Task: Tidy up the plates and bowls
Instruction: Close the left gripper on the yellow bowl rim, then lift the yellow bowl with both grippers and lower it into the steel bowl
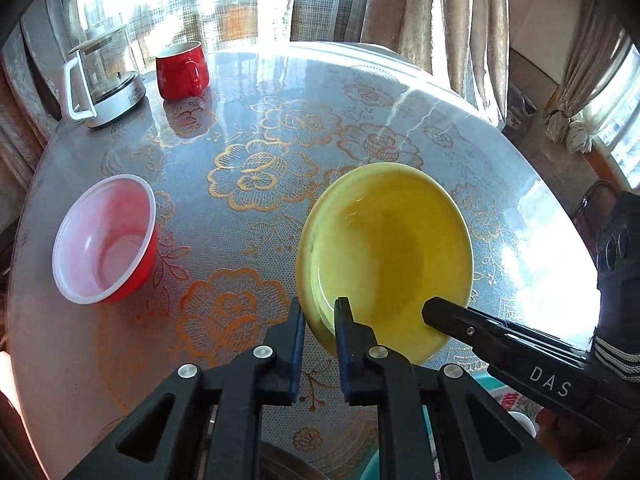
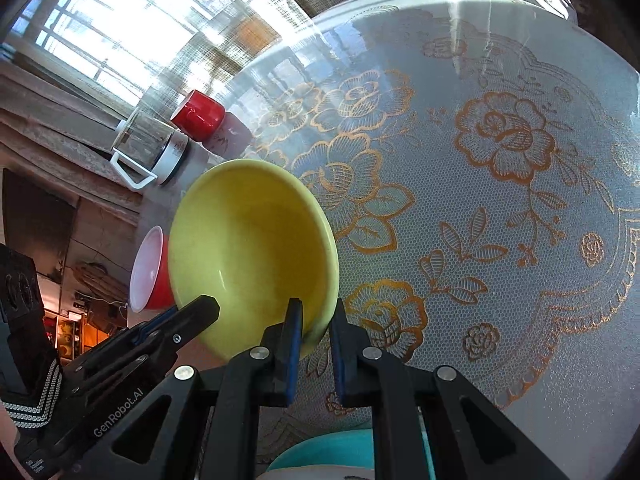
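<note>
A yellow bowl (image 1: 384,248) is held tilted above the table, gripped on its rim from both sides. My left gripper (image 1: 320,316) is shut on the bowl's left rim. My right gripper (image 2: 316,316) is shut on the bowl's right rim (image 2: 256,248); it shows in the left wrist view as a black arm (image 1: 500,332). A red bowl with a white inside (image 1: 106,240) stands on the table to the left, also seen behind the yellow bowl (image 2: 148,272). A teal dish (image 2: 328,452) lies below the grippers at the near edge.
A round table (image 1: 280,128) with a gold-flowered lace cloth under glass. A red mug (image 1: 182,70) and a glass kettle with white handle (image 1: 102,88) stand at the far left. Curtains and windows lie beyond the table.
</note>
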`<act>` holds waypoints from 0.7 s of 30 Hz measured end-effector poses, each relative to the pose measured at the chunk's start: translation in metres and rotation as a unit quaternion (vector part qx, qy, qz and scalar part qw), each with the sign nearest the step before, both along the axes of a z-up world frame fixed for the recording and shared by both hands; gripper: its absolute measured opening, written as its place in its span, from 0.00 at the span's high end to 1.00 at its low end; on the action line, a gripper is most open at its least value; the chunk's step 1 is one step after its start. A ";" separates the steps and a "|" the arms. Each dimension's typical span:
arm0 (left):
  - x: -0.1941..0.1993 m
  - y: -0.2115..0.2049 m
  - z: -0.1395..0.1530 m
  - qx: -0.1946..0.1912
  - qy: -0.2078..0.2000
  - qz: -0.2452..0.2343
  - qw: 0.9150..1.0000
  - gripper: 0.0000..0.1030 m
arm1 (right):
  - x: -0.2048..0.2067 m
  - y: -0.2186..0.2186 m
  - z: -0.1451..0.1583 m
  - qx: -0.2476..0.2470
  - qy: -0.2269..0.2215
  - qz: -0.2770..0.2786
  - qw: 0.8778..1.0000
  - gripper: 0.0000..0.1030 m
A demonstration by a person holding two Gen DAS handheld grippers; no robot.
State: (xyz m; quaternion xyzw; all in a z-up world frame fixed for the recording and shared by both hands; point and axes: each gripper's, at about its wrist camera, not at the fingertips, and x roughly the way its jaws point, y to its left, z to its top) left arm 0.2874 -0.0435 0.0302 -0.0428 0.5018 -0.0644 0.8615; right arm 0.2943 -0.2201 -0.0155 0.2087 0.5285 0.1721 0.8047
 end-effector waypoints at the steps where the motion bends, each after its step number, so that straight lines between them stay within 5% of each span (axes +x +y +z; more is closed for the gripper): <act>1: -0.005 0.002 0.003 -0.002 -0.004 0.002 1.000 0.86 | -0.005 0.001 0.003 0.000 -0.004 0.001 1.000 0.87; 21: -0.110 0.049 0.029 -0.054 -0.071 0.038 0.995 0.86 | -0.092 0.036 0.033 0.024 -0.058 0.019 0.998 0.87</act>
